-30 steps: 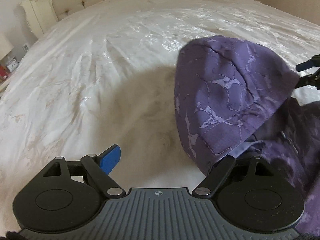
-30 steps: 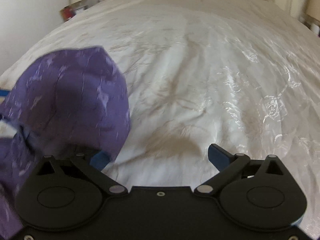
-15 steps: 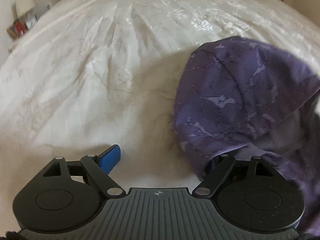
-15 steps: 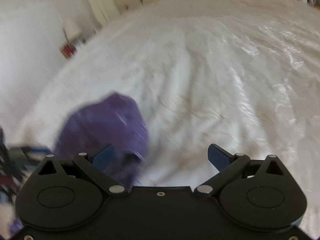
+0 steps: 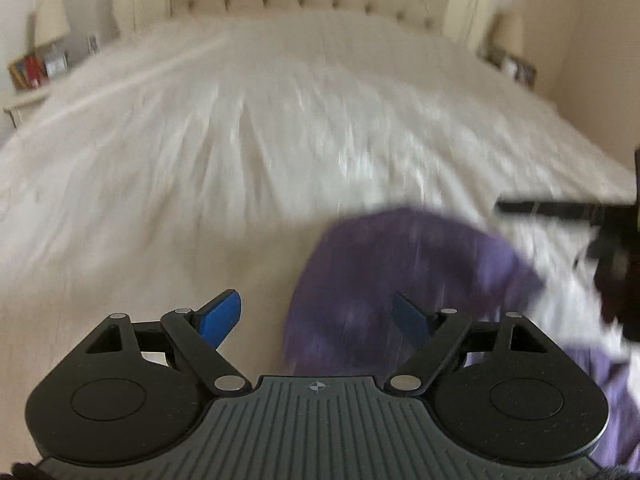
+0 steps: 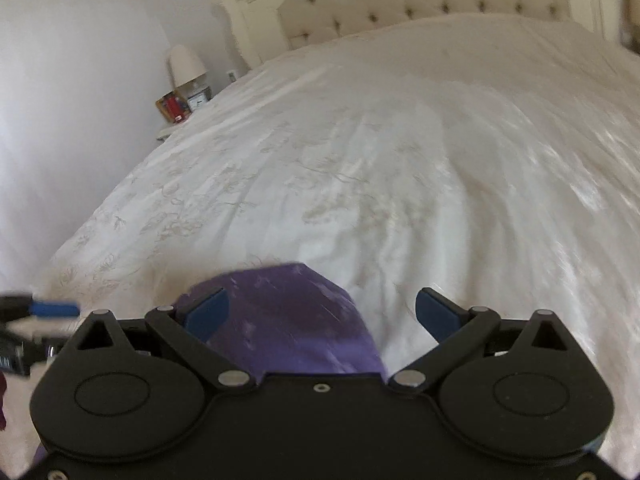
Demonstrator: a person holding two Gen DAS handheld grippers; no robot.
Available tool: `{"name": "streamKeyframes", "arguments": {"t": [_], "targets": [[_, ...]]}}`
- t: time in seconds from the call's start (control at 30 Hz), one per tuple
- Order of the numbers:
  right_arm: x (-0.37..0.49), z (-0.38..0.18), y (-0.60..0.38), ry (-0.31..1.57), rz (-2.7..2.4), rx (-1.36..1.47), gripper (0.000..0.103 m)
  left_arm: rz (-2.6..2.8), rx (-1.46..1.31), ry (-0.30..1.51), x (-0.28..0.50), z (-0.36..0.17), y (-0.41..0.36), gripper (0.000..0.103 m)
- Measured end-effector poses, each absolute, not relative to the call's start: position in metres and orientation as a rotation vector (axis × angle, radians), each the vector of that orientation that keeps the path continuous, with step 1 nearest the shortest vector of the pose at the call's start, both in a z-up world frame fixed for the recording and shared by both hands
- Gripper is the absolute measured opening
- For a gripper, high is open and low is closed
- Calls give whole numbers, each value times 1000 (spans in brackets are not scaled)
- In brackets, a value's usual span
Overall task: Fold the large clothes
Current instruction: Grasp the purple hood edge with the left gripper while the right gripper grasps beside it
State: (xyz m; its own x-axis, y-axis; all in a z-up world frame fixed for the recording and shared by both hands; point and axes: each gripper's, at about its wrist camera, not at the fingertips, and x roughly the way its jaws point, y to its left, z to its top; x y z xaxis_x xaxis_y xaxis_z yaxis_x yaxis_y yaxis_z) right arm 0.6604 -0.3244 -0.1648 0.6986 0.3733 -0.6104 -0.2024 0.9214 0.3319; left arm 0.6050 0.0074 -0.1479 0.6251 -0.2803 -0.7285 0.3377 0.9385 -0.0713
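Purple garment point(image 5: 400, 272): a purple cloth with a paler marbled pattern; it lies on the bed, at the near edge of both views. In the left wrist view it is to the right of centre and blurred; in the right wrist view point(image 6: 292, 320) it is low in the middle.
Bed point(image 5: 240, 140): covered with a white, shiny, embroidered bedspread, wrinkled in long folds. The garment takes only a small part of it.
Left gripper point(image 5: 316, 316): its blue fingers point(image 5: 220, 314) are spread wide. The left finger is over bare bedspread; the right finger is in front of the purple cloth. Whether that finger touches the cloth cannot be told, because the picture is blurred. Nothing is pinched between the two.
Right gripper point(image 6: 320, 312): its fingers point(image 6: 206, 312) are also spread wide. The purple cloth shows in the gap between them, nearer to the left finger. The pads do not press on it.
The other gripper in each view: the right one shows as a dark blurred shape at the right edge of the left wrist view, above the garment; the left one shows at the left edge of the right wrist view, with a blue tip.
Headboard point(image 6: 420, 0): cream, tufted with buttons, at the far end of the bed.
Lamp point(image 6: 186, 66): pale shade, on a bedside table beside the bed, with a small clock and red books near it.
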Motion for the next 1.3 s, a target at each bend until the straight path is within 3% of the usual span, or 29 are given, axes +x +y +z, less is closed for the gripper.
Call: {"name": "streamKeyframes", "arguments": {"t": [0.2,0.27,0.33,0.4,0.57,0.73,0.87,0.93,1.0,1.07,1.17,1.2,1.23,1.27,1.3], "targets": [[677,-191,-300,804,332,207,99,-301,38,857,648,-178,-35,83],[681,-211,-302,866,289,171,97,-264,83,926,656,-205,-41,83],[684,-237,-308,947,221,116,86,-245,120,1004,660,-231,-39,84],[681,-255,-318,974,189,69,86,-258,116,1048,662,-254,-34,86],[677,-246,-328,956,234,67,85,-326,88,1052,665,-244,-23,86],[686,-221,-346,911,377,253,86,-423,-61,1052,671,-232,-3,86],[708,-217,-340,931,420,285,86,-419,-62,1098,685,-244,-7,57],[718,-219,-330,940,432,246,86,-430,-42,1098,686,-249,-9,55],[728,-221,-318,953,438,206,86,-447,-32,1075,686,-247,-8,45],[734,-221,-309,955,453,181,86,-477,-19,1058,686,-246,-10,29],[743,-225,-299,964,464,150,84,-507,25,1039,683,-244,-16,23],[745,-226,-296,973,462,138,79,-510,46,1034,682,-243,-18,22],[746,-226,-294,975,461,130,59,-515,64,1025,680,-241,-20,20],[746,-225,-293,980,451,118,23,-513,72,1018,678,-239,-20,19],[745,-224,-294,979,453,114,10,-514,73,1007,676,-236,-18,18]]}}
